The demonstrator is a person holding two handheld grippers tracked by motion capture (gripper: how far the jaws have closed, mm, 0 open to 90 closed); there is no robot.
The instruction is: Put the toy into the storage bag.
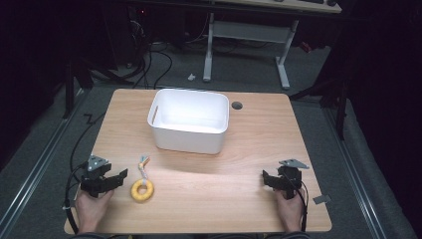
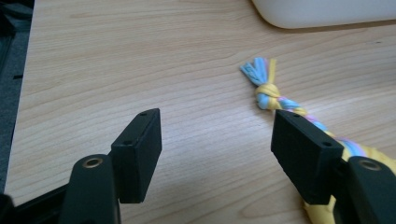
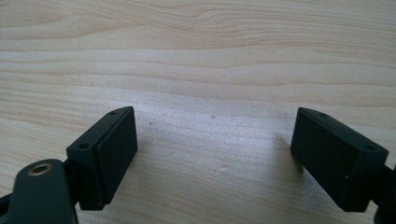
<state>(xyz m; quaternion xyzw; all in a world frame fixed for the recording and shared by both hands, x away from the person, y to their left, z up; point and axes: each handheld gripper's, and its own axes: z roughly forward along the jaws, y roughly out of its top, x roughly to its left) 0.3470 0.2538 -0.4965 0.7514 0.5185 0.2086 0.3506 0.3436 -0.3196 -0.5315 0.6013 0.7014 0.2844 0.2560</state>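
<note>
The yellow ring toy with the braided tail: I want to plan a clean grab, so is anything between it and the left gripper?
Nothing visible. The ring toy lies on bare table just right of the left gripper, whose jaws stand open. The white bin sits farther back, off that path.

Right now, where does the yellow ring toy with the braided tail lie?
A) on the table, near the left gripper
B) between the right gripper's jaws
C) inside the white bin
A: the ring toy lies on the table beside the left gripper, outside the white bin.
</note>
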